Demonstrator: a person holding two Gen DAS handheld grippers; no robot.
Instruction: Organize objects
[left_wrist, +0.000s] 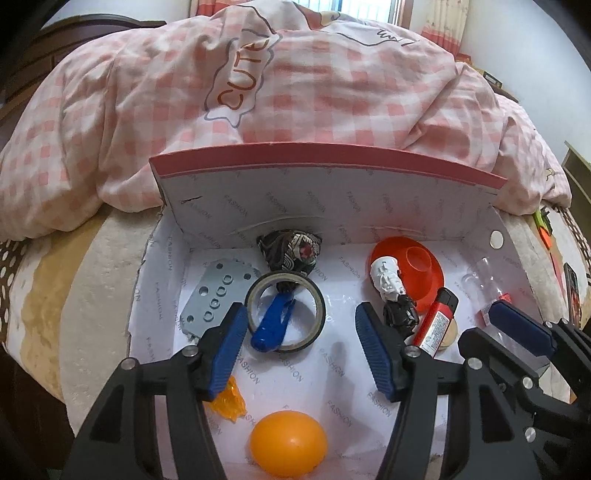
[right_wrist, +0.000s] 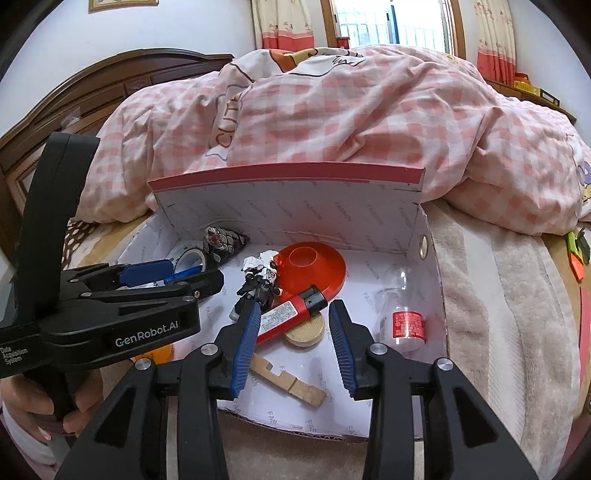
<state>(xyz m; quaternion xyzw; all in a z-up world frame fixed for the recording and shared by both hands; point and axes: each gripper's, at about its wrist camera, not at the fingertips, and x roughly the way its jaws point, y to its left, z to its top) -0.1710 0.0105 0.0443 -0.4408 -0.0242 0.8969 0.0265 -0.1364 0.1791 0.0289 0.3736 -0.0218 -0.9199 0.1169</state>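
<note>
Both tools are released and empty: the left gripper hangs over the near floor of the cardboard box, the right gripper beside it. Nearest the right gripper lie a wooden disc and, resting on it, the red lighter. To take the lighter, straddle its narrow width, clear of the figurine and orange cone behind.

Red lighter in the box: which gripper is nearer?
Right. The right gripper hangs open just above the red lighter, which lies on a wooden disc. The left gripper, also open, sits further left, over the tape roll.
</note>
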